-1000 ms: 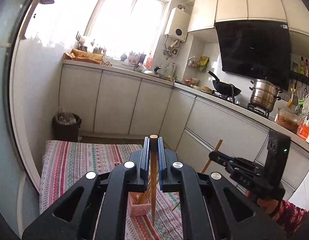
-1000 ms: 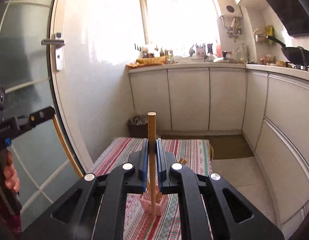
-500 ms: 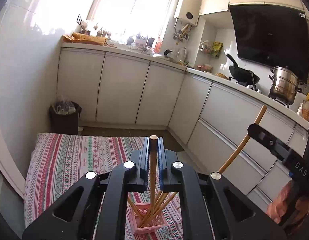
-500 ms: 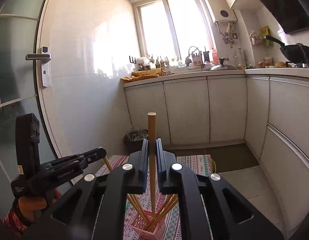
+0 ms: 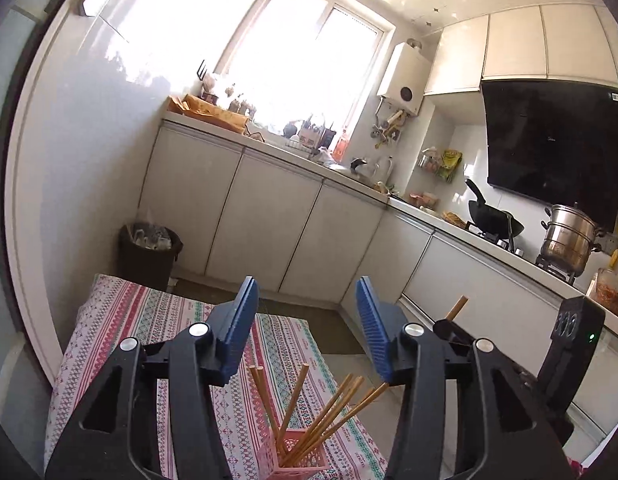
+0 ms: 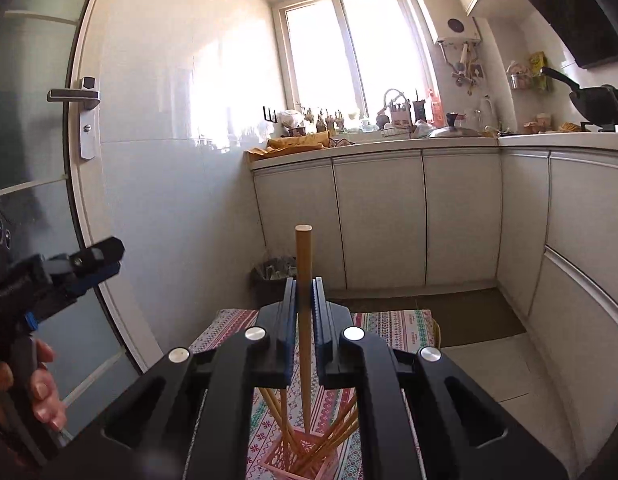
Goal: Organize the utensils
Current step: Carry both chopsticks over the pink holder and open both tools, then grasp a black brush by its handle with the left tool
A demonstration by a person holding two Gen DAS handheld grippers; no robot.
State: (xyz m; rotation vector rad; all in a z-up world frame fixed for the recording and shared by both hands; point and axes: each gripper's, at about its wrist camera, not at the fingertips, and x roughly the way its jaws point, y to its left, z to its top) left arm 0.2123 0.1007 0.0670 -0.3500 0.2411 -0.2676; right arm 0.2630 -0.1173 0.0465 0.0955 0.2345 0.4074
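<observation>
The left gripper (image 5: 305,320) had just been opening, its blue jaws standing apart with nothing between them, and below the gap several chopsticks (image 5: 309,420) leaned in the pink basket (image 5: 297,462) on the striped cloth (image 5: 149,320). The right gripper (image 6: 307,312) was clamped on one upright chopstick (image 6: 303,256), whose lower end reached down to the basket under the jaws.

Left tongs (image 5: 305,322) just opened, right tongs (image 6: 305,300) clamped

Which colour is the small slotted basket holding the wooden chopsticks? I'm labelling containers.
Pink; the small slotted basket shows best in the left wrist view.
</observation>
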